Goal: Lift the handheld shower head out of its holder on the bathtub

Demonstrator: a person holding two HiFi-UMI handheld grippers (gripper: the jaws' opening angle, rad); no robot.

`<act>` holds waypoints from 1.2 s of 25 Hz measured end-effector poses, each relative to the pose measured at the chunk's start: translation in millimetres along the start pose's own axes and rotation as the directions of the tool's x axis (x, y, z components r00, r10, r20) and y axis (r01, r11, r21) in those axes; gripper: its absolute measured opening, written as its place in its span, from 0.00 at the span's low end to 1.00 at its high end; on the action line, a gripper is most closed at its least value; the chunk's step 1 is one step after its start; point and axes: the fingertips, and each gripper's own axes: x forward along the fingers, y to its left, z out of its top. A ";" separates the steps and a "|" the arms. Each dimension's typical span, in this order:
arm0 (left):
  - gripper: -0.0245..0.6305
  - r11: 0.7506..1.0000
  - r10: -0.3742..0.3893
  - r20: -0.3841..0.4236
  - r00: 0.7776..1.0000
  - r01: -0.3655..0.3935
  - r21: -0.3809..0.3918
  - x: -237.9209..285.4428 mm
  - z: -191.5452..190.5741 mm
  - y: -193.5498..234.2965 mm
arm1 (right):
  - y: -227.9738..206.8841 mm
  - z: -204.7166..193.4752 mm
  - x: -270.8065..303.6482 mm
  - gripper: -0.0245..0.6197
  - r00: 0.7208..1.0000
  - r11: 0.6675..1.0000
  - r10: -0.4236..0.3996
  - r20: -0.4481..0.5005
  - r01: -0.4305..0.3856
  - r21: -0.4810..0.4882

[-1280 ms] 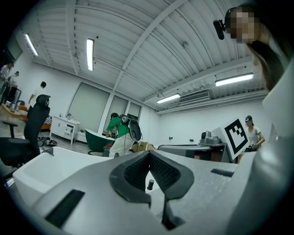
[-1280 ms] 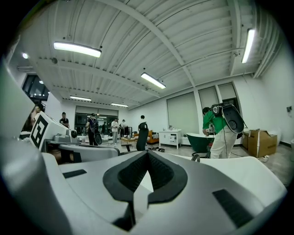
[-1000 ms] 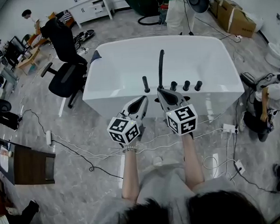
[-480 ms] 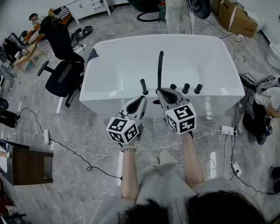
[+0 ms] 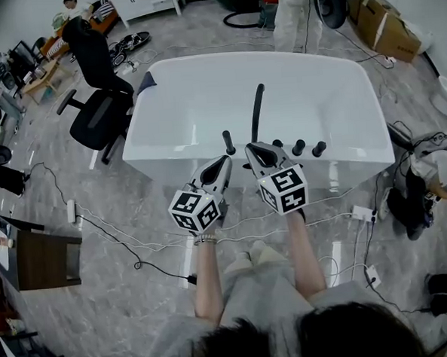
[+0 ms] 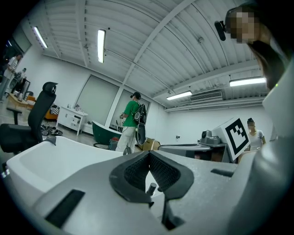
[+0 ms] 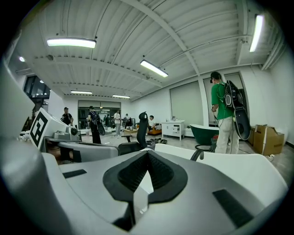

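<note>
I hold both bare forearms out ahead of me, side by side, each gripper pointing away from me towards the white oval bathtub [image 5: 161, 151]. The left gripper [image 5: 223, 161] lies about level and the right gripper [image 5: 251, 148] tips slightly down; their marker cubes sit nearest to me. In the left gripper view the jaws are pressed together at the tips with nothing pinched. In the right gripper view that pair is likewise pressed together and empty. The short black stick-shaped handheld shower head [image 5: 227, 142] stands upright on the tub's near rim, just beyond the left jaws' tips and a shade to their right, apart from them. In the left gripper view it shows through the gap below the closed tips. The tall curved black spout [image 5: 258, 108] rises just beyond the right jaws. Three round black knobs [image 5: 298, 147] line the rim to the right of those jaws. The near rim runs crosswise right under both sets of tips. Past it the basin lies open and wide. Left of the left jaws, off the tub's corner, stands a black office chair [image 5: 99, 117]. Loose cables [image 5: 122, 244] trail over the grey marble floor below the grippers. Beyond the tub's far end a person in a green shirt [image 7: 223, 114] stands well apart.
</note>
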 end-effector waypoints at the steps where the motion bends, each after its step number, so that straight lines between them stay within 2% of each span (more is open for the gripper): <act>1: 0.04 1.000 0.005 -0.001 1.000 -0.005 -0.005 2.4 -1.4 3.0 | -1.4 -1.8 4.1 0.04 1.000 1.000 0.005 -0.005 -0.005 -0.001; 12: 0.04 0.999 -0.006 -0.065 0.998 0.004 -0.035 27.8 -15.6 49.6 | -12.3 -20.5 60.5 0.04 0.999 1.000 0.018 -0.049 -0.017 0.026; 24: 0.04 0.995 -0.052 -0.160 0.986 0.038 -0.090 58.0 -70.6 106.7 | -29.2 -90.5 127.0 0.04 0.989 0.997 0.016 -0.145 -0.004 0.079; 30: 0.04 0.992 -0.046 -0.187 0.981 0.024 -0.121 71.7 -95.6 131.5 | -42.4 -118.2 154.0 0.04 0.984 0.996 0.024 -0.176 -0.008 0.093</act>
